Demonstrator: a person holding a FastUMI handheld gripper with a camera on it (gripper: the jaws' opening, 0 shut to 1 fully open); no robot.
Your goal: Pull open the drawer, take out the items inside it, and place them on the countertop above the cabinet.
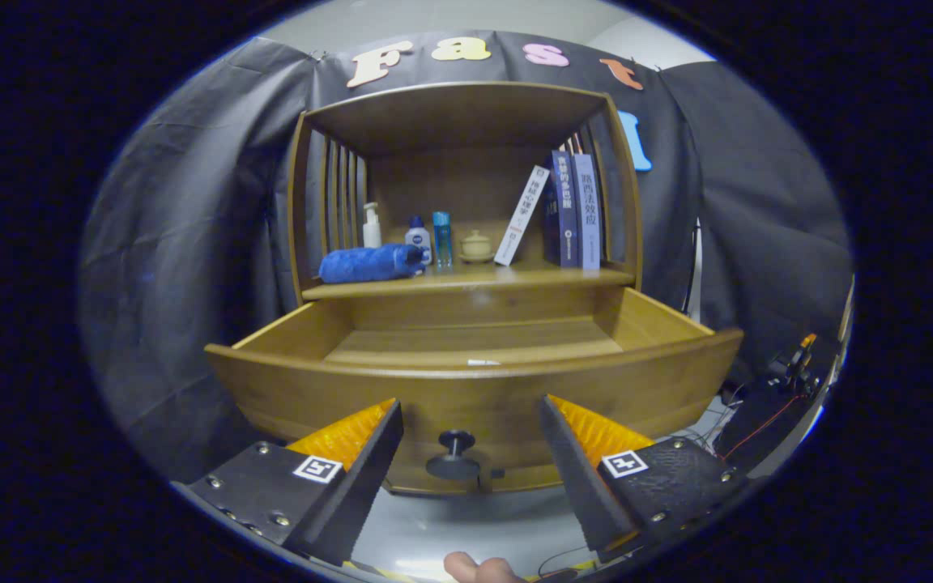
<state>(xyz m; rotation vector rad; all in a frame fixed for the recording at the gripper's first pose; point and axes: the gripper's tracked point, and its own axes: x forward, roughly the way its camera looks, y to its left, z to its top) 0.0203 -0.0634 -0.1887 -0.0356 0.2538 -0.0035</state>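
The drawer (475, 368) stands pulled out from the wooden cabinet (466, 202), its front panel just ahead of the gripper (470, 437). The dark round knob (453, 455) sits at the lower middle of that panel, between the 2 fingers. The jaws are released and wide apart, grasping nothing; neither finger touches the knob or the panel.

The visible part of the drawer floor looks bare, except for a thin pale sliver (483, 362) lying just behind the front panel's upper edge; what it is cannot be told. The panel hides the front strip of the floor.

Judged procedure for the step in hand:
1. Raise the gripper above the front panel's upper edge so the hidden strip comes into sight.
2. Descend vertically over any item found, fingers straddling it, clear of the drawer's side walls.
3. Close on it only when both fingers bracket it.

A blue rolled cloth (371, 263) already lies at the left end of the countertop (515, 278). Beside it, toward the right, stand a white pump bottle (371, 226), a white bottle with a blue cap (417, 238), a clear blue bottle (441, 240), a small lidded pot (476, 245), a leaning white book (521, 215) and 2 upright blue books (573, 210). The front edge of the countertop near its middle offers free placing room.

The book spines carry Chinese characters, too small to read reliably. The bottle labels are illegible.
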